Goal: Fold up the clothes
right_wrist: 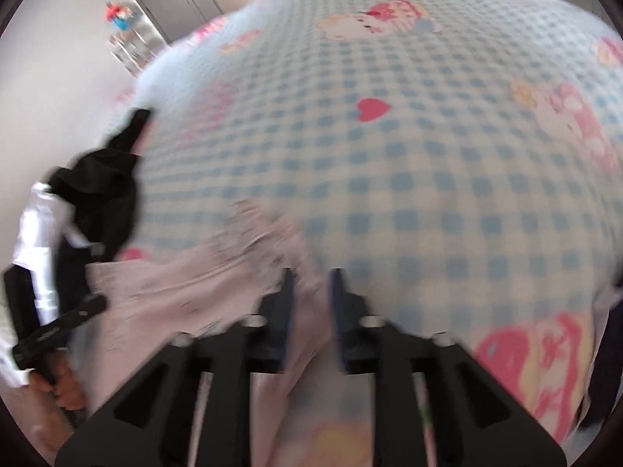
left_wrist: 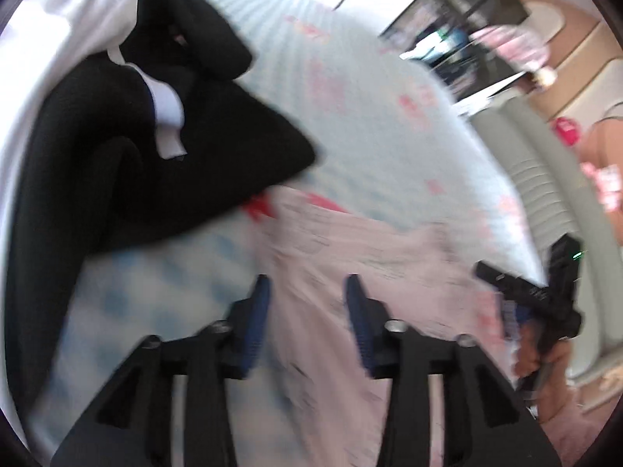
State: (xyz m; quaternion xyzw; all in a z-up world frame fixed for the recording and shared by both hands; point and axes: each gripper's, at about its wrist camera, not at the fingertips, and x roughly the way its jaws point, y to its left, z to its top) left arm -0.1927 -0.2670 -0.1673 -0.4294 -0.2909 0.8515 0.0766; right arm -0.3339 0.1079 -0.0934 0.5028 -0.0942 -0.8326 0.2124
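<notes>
While the left gripper (left_wrist: pixel 307 284) hangs with jaws spread over a pale pink garment (left_wrist: pixel 331 257), not pinching it, its camera alone shows black clothing (left_wrist: pixel 155 163) with a white cuff heaped just beyond. From the right wrist, the right gripper (right_wrist: pixel 311 280) straddles a ridge of that thin, wrinkled cloth; whether it pinches is unclear. Around it stretches a blue-checked bedspread (right_wrist: pixel 409 155), cartoon-printed.

Both grippers' (left_wrist: pixel 307 292) (right_wrist: pixel 311 286) jaws apart
</notes>
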